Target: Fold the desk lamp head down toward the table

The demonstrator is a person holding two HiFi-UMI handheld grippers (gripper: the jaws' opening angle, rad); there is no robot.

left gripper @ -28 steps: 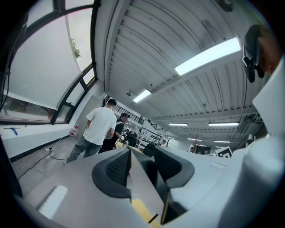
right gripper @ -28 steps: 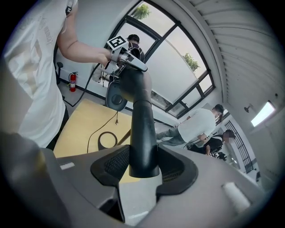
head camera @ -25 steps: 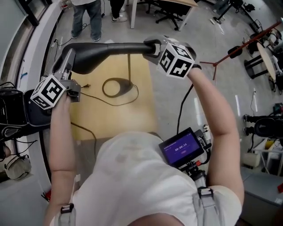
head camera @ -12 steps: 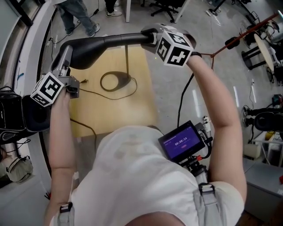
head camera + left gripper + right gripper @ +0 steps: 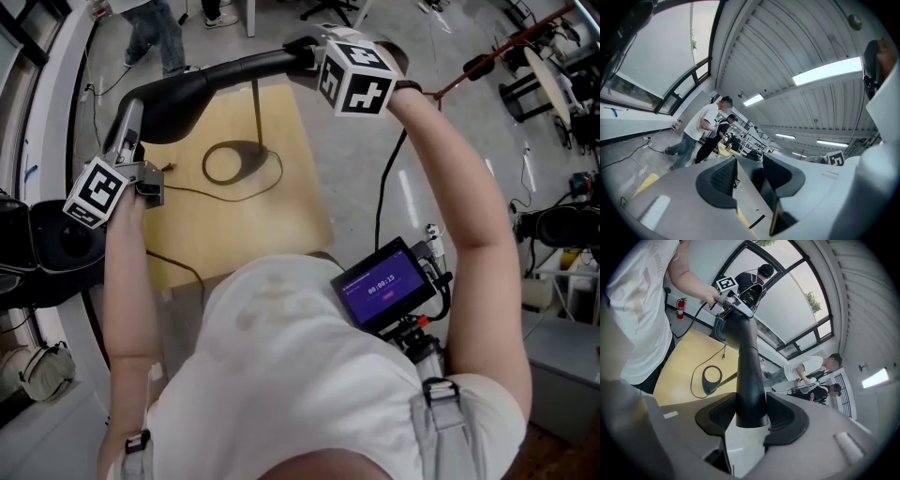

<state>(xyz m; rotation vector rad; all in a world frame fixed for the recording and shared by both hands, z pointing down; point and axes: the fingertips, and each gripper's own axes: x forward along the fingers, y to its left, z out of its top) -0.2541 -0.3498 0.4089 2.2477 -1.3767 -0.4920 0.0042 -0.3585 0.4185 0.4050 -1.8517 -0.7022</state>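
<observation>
The black desk lamp stands on a pale wooden table [image 5: 281, 206]. Its wide head [image 5: 173, 94] is at the left and its arm [image 5: 253, 64] runs right, high above its ring base [image 5: 230, 161]. My right gripper [image 5: 302, 52] is shut on the arm's right end. In the right gripper view the black tube [image 5: 749, 376] sits between the pads of the right gripper [image 5: 751, 416]. My left gripper [image 5: 131, 112] lies along the head's left edge. Its jaws [image 5: 749, 176] stand open, with nothing between them in the left gripper view. The right gripper view shows the left gripper [image 5: 736, 303] at the far end of the head.
A thin black cable [image 5: 187, 192] trails across the table from the base. People [image 5: 155, 28] stand beyond the table's far edge. A black chair [image 5: 47, 244] is at the left. A small screen [image 5: 386, 286] hangs at my chest. Stands and gear [image 5: 487, 56] fill the floor at the right.
My left gripper has sunk a little beside the lamp head. The right gripper keeps its hold on the arm. The head camera has tilted, shifting the whole scene up in view.
</observation>
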